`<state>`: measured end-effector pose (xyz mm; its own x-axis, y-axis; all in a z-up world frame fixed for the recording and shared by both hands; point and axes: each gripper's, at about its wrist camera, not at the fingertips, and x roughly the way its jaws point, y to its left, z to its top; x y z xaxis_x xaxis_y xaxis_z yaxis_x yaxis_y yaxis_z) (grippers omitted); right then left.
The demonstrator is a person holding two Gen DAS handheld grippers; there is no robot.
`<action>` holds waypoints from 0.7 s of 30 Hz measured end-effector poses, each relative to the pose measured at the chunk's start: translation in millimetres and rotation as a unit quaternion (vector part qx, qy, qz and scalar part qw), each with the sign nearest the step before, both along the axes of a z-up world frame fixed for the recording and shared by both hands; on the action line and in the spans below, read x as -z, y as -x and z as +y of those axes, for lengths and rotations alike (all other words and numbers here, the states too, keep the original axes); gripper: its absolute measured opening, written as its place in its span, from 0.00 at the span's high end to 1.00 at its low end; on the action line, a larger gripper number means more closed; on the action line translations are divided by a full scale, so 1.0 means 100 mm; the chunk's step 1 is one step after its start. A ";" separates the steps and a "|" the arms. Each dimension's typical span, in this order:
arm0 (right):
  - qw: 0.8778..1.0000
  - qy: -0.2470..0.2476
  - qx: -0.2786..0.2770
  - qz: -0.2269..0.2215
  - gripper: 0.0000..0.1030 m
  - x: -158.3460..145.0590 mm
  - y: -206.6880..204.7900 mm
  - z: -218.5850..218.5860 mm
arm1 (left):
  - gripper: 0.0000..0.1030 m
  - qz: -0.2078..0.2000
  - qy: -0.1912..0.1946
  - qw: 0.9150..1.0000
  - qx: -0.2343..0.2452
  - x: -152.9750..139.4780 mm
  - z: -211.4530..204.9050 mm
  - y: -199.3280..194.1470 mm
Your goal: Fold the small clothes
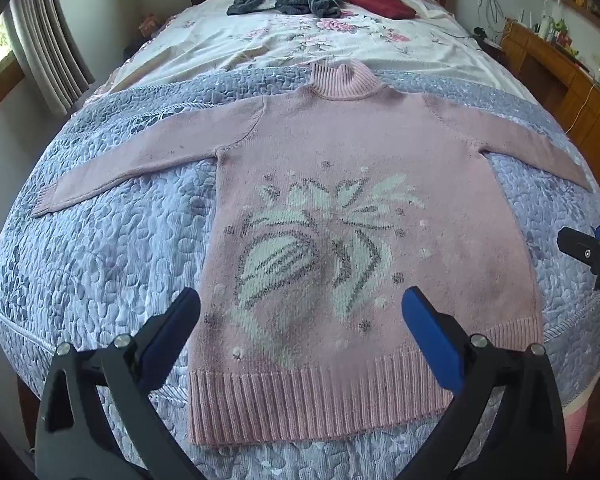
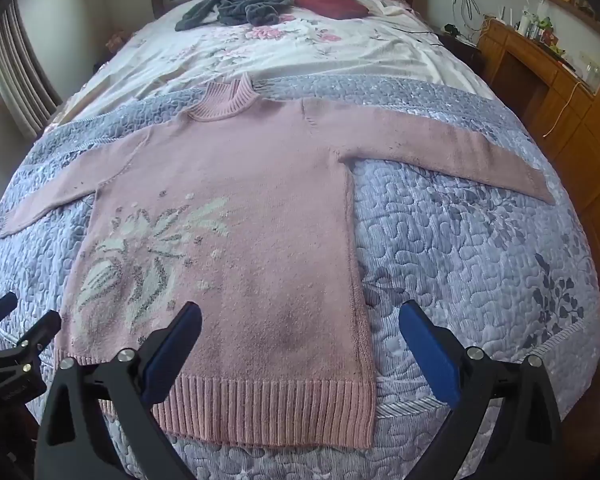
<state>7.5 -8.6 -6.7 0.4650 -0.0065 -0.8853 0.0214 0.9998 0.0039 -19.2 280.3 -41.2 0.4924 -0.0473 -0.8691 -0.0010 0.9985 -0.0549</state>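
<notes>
Both tongs hung above the near edge of the bed, and nothing was between their fingers. On the left, my left gripper (image 1: 300, 320) stood with jaws wide apart over the lower part of the pink sweater (image 1: 340, 208). On the right, my right gripper (image 2: 300, 332) was also wide apart, over the sweater's right side and its ribbed hem (image 2: 268, 408).

I judged that folding was not yet begun. The next move probably called for taking one sleeve (image 1: 132, 160) near the cuff and bringing it across the body.

The sweater lay flat and face up on the blue quilt (image 1: 100, 272), sleeves spread to both sides, collar away from me, with a white flower pattern on the front.
</notes>
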 end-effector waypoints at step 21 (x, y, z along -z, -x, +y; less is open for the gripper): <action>1.000 0.004 0.001 0.004 0.04 0.08 -0.05 -0.02 | 0.03 -0.012 -0.009 1.000 -0.004 -0.10 -0.04 -0.07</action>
